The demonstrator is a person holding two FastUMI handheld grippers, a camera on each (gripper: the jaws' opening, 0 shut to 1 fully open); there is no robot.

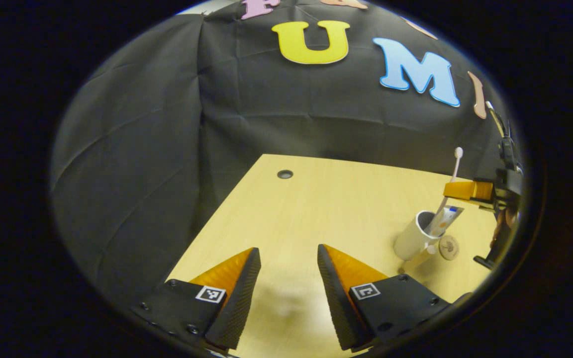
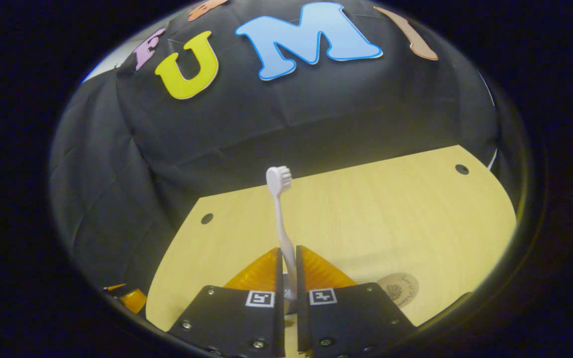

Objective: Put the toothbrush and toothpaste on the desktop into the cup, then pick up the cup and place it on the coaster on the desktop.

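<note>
Black cloth (image 1: 132, 149) wraps the booth on the back and side, hanging in soft creases behind a pale wooden desktop (image 1: 316, 209). Small dark round holes sit in the board near its far edge, one (image 1: 285, 174) in the left gripper view and two more in the right gripper view, near the far-left corner (image 2: 207, 218) and the far-right corner (image 2: 462, 169).

Toward the right of the left gripper view a white cup (image 1: 413, 239) stands on the desktop. The toothpaste (image 1: 446, 219) already leans inside it, its end poking above the rim. Just beside the cup, on its right, lies the small round wooden coaster (image 1: 448, 247), flat and bare; it also lies to the right of the fingers in the right gripper view. The cup is off the coaster.

The right gripper (image 2: 289, 266) is clamped on the toothbrush (image 2: 280, 219), both fingers pressed against the lower handle. The brush stands nearly upright, with the bristle head at the top. In the left gripper view this gripper hangs above the cup, and the lower end of the toothbrush reaches down into the cup's mouth beside the toothpaste.

The left gripper (image 1: 289, 263) hovers over bare desktop well to the left of the cup, its fingers spread apart and holding nothing.
</note>
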